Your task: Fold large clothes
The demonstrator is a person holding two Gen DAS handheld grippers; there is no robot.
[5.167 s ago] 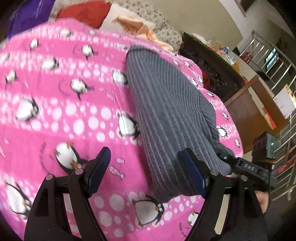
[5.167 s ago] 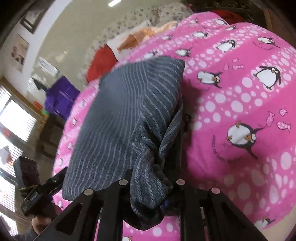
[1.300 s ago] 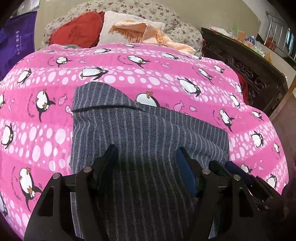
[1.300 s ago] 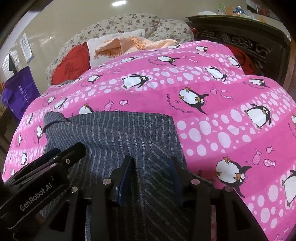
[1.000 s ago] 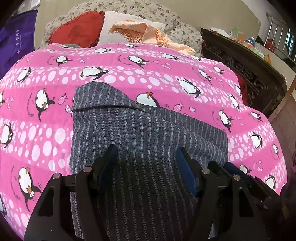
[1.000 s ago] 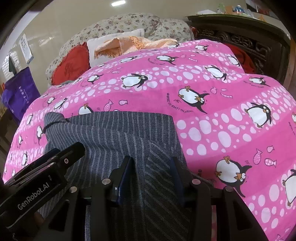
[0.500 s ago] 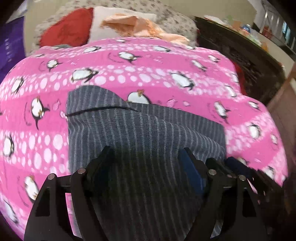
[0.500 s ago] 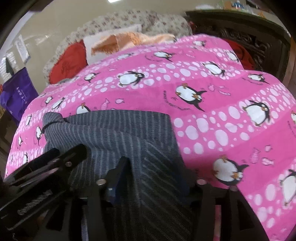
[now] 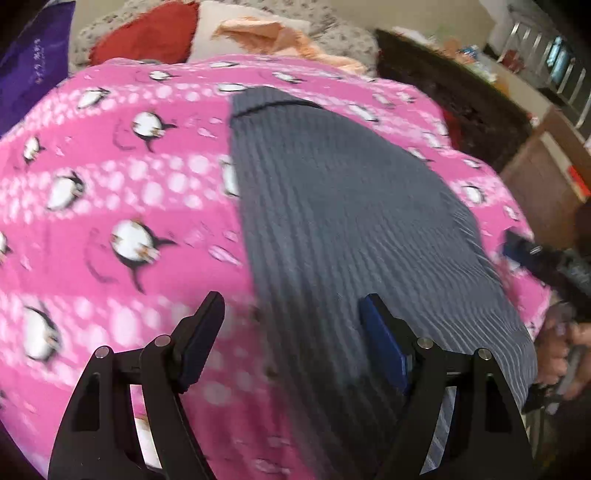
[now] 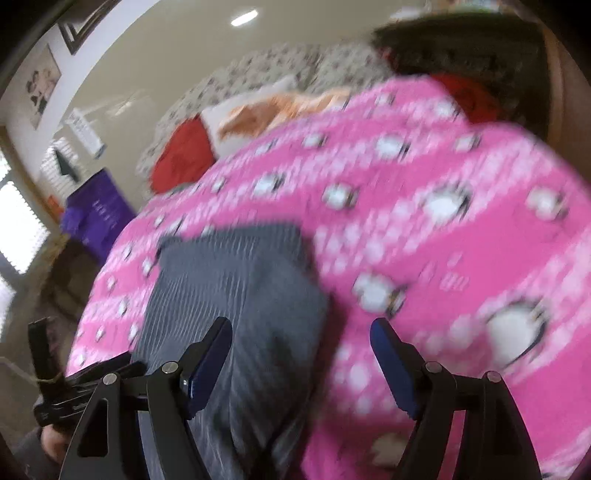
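Observation:
A dark grey striped garment (image 9: 343, 206) lies folded into a long flat shape on a pink penguin-print bedspread (image 9: 122, 177). In the left wrist view my left gripper (image 9: 291, 314) hovers over the garment's near left edge, jaws wide and still opening, pads pressing on nothing. The right wrist view shows the same garment (image 10: 236, 295) at lower left. My right gripper (image 10: 301, 339) straddles its right edge, jaws opening, no cloth pinched. The other gripper (image 10: 85, 384) shows at the far left of that view; in the left wrist view it (image 9: 546, 266) sits at the right edge with a hand.
Red, white and orange pillows (image 9: 207, 33) lie at the head of the bed against a floral headboard (image 10: 266, 70). A purple bag (image 10: 96, 214) stands left of the bed. Dark wooden furniture (image 9: 454, 96) and a brown cabinet (image 9: 546, 173) stand to the right.
Both grippers have opened wider and let the garment go. The left has swung left and the right has swung right, so each now stands over a side edge of the cloth.

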